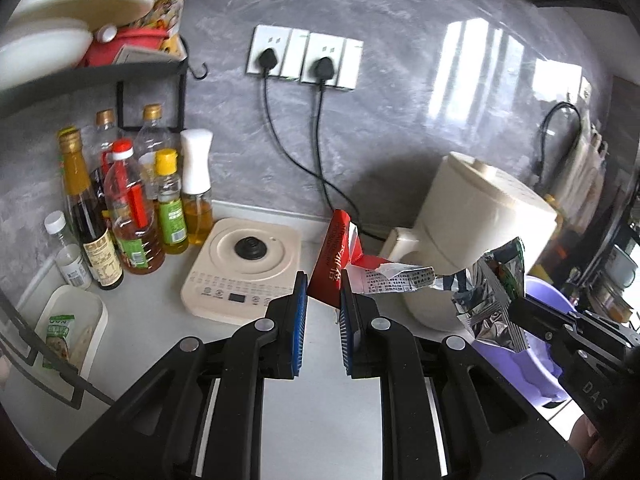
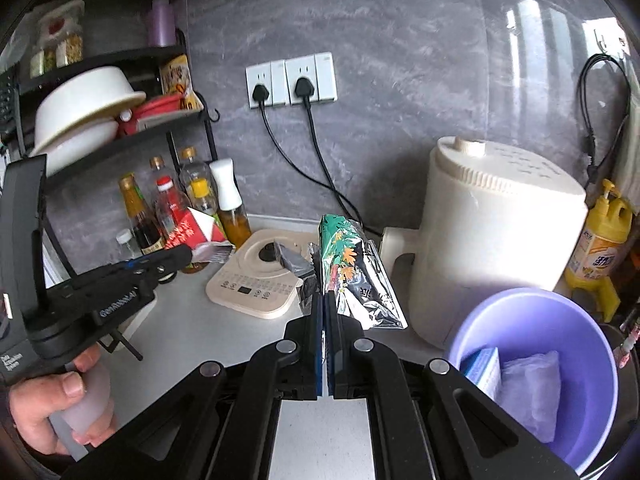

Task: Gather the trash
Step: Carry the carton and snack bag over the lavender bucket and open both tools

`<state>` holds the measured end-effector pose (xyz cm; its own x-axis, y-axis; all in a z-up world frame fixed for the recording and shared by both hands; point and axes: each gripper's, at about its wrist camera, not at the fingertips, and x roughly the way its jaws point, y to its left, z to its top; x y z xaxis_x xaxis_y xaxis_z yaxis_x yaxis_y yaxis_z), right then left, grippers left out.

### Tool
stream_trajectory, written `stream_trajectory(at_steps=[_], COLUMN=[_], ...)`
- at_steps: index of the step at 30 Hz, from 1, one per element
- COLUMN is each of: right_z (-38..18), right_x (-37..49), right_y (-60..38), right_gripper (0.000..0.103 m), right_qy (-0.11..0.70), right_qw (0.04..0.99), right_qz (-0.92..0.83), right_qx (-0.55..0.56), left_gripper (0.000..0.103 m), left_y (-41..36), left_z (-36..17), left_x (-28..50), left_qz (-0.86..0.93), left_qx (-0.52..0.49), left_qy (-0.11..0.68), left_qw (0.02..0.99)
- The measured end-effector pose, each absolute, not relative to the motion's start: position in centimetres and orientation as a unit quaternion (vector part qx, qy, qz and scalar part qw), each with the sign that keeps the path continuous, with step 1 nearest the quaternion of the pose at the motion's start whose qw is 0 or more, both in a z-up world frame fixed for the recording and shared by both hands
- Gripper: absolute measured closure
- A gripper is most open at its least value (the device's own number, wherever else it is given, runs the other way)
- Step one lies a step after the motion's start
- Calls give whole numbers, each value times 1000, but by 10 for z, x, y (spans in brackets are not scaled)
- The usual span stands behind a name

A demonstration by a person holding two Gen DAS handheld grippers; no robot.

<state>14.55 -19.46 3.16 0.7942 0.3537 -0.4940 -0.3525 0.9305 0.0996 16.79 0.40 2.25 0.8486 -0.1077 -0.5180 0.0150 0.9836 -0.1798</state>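
Both grippers loaded: left gripper (image 1: pixel 324 296) pinches red snack wrapper (image 1: pixel 334 258), right gripper (image 2: pixel 325 308) clamped tight on foil snack bag (image 2: pixel 352 276). Purple bin (image 2: pixel 532 376) at 4 o'clock on bench (image 2: pixel 192 320), trash inside.

Soft daylight, window glare on the glossy grey wall (image 1: pixel 400 80), fisheye-bent dark edges, slight blur.

The green wrapper (image 2: pixel 352 272) is crinkly foil, shiny silver inside, and the red packet (image 1: pixel 336 260) looks like glossy printed film with a torn papery edge. The wall (image 1: pixel 400 60) is a polished grey marble-look slab with window glare on it, while the worktop (image 1: pixel 320 408) is smooth pale matt. The purple bin (image 2: pixel 532 308) and cream kettle (image 2: pixel 492 232) look like smooth plastic, and the left hand-held gripper (image 1: pixel 324 300) is matt black with ribbed blue pads (image 1: pixel 301 320).
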Motion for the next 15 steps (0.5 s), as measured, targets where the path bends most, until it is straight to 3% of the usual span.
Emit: stream_trajectory(at_steps=[15], right_z=[63], right_x=[104], right_y=[-252], right_gripper=[101], right_qy=[218], right_qw=[963], right_qz=[152], right_qx=[33], left_gripper=[88], left_y=[-64], left_z=[54], left_x=[155], left_qz=[-98], left_qx=[-50], left_qy=[244], left_qw=[964])
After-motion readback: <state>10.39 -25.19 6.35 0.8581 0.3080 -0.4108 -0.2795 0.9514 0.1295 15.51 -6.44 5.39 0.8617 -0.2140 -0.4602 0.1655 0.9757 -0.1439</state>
